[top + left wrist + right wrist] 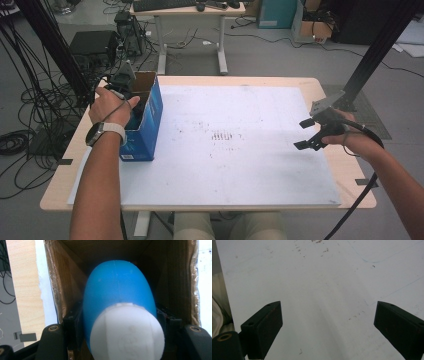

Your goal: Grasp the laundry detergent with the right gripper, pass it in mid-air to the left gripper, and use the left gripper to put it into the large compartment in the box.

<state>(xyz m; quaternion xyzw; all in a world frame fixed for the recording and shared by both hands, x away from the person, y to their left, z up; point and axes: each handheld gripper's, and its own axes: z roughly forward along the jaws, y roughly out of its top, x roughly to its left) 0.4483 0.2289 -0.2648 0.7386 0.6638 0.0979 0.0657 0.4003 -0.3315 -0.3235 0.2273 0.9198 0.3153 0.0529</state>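
Bottle (pixel 117 305): blue, white-capped, clamped by left gripper (pixel 120 322) inside cardboard box (pixel 57 290); long axis along jaws, cap toward camera.
Right gripper (pixel 312 134): spread wide, empty, well apart over white board (pixel 324 290).

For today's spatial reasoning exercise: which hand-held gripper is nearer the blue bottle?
Left. The left hand-held gripper clamps the blue bottle inside the cardboard box; the right hand-held gripper hangs open over the white board's far side.

table (pixel 327 90): light wood; white sheet (pixel 240 150) on top (lightly scuffed); blue box (pixel 147 125) at sheet's left edge
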